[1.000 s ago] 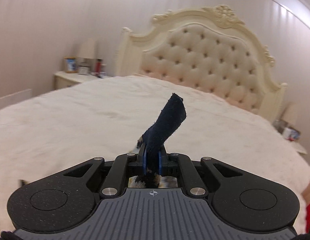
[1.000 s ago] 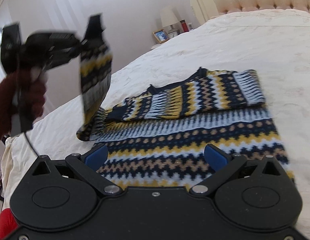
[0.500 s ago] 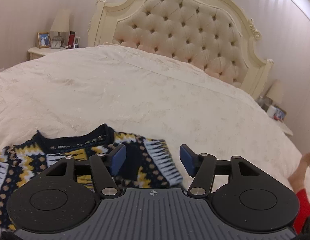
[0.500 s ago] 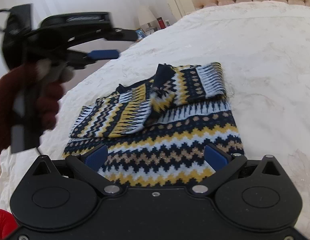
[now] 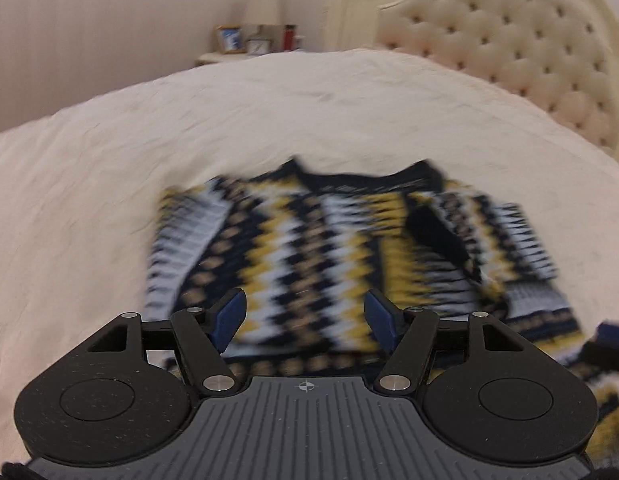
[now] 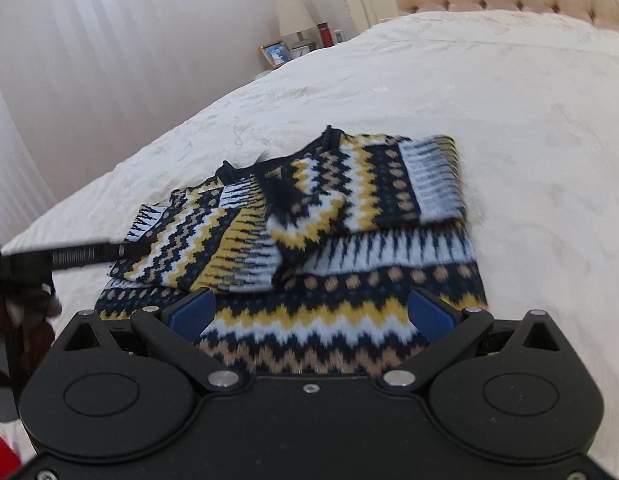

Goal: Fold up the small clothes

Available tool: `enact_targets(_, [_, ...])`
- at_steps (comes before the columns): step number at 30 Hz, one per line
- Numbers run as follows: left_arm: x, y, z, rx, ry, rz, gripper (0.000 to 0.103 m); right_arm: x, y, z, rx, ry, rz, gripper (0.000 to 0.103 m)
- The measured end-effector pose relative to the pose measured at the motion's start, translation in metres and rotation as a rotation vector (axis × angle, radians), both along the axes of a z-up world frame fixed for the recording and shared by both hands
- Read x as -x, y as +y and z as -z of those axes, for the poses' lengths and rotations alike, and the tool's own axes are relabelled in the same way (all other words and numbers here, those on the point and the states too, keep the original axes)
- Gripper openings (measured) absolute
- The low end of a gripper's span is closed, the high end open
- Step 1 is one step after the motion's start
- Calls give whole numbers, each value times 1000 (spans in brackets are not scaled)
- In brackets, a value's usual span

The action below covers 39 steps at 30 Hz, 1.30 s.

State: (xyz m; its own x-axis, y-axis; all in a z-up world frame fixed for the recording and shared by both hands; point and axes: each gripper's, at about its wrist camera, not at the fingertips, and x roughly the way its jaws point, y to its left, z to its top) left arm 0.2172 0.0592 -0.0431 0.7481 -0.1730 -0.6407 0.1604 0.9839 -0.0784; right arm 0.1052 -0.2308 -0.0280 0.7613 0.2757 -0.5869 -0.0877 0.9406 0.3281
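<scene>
The sweater point(image 6: 309, 240) is lying flat on the bed point(image 6: 509, 100), well apart from the headboard point(image 5: 509, 40), with both sleeves folded in across the chest so that the body forms a narrow strip — probably ready for a fold from the hem. On the left, the left gripper point(image 5: 305, 316) is hovering over the folded left sleeve; its jaws are opening, with no cloth between the pads. On the right, the right gripper point(image 6: 309, 316) is hanging over the hem — jaws standing wide apart, pinching nothing.
</scene>
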Motion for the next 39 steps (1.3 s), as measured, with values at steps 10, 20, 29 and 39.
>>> enact_targets(10, [-28,39,30,14,52,-9,64,-55,49,-14,247,-36,-69,98])
enact_targets(20, [-28,42,37,48,33,20,69,-105,116,1,497,-67,-176,71])
enact_targets(29, [-27,42,35,51,16,23,69,-130,103,6,486,-31,-131,9])
enact_targets(39, [-26,40,34,37,15,16,69,-91,-40,-1,146,80,161,21])
